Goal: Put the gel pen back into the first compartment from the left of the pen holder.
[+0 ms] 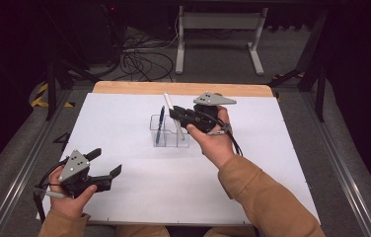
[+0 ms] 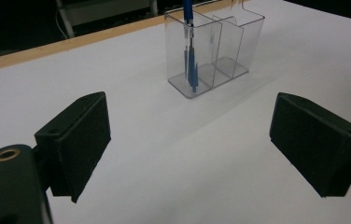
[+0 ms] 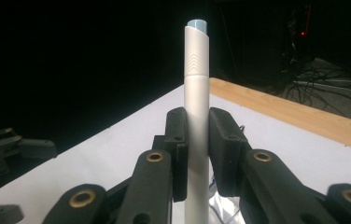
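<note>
While the right gripper (image 1: 177,115) hangs over the clear plastic organizer (image 1: 169,137) at the middle of the white table (image 1: 272,163), its jaws are pinched on a white pen (image 1: 169,104). From the right gripper view, the white pen (image 3: 197,93) stands upright between the two pads, clamped near mid-barrel, its capped top rising well above them. Seen from above, the pen's lower end reaches down into the organizer's right part, though which compartment I cannot tell. A blue pen (image 1: 161,123) leans in the left compartment. Well apart, near the table's front left corner, the left gripper (image 1: 108,165) rests with jaws spread wide, nothing between them.
</note>
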Motion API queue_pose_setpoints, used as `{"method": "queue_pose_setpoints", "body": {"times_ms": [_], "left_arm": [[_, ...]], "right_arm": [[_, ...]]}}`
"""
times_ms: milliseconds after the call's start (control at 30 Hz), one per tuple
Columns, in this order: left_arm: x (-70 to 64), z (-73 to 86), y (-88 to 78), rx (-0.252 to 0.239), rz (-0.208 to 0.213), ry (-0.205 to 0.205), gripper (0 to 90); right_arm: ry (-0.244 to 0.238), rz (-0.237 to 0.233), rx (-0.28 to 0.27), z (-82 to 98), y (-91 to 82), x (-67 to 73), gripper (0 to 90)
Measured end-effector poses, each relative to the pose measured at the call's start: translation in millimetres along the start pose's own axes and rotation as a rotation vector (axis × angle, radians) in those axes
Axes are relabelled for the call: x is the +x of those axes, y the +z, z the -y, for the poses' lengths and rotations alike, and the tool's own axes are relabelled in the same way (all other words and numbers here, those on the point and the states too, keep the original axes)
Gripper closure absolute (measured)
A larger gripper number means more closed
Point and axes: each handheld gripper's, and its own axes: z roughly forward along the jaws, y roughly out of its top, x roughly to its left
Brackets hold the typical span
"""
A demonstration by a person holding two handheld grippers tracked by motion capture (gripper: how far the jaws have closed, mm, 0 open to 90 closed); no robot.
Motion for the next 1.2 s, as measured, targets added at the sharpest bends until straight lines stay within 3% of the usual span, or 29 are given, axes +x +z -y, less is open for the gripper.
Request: {"method": "queue_pose_setpoints", "body": {"times_ms": [167,733,1200], "left_arm": [[0.0,0.3,0.4,0.001,0.0,-0.001,13.3],[0.3,0.3,0.6,0.001,0.003,-0.003,13.3],[0.5,0.4,0.6,0.001,0.004,-0.001,13.3]], "right_arm": [[0.014,0.016,-0.031,1.0,4.7,-4.7,79.1],[-0.007,0.036,-0.083,9.0,27.9,-18.2,79.1],[-0.009,0.073,-0.083,21.2,53.3,-26.9,79.1]]}}
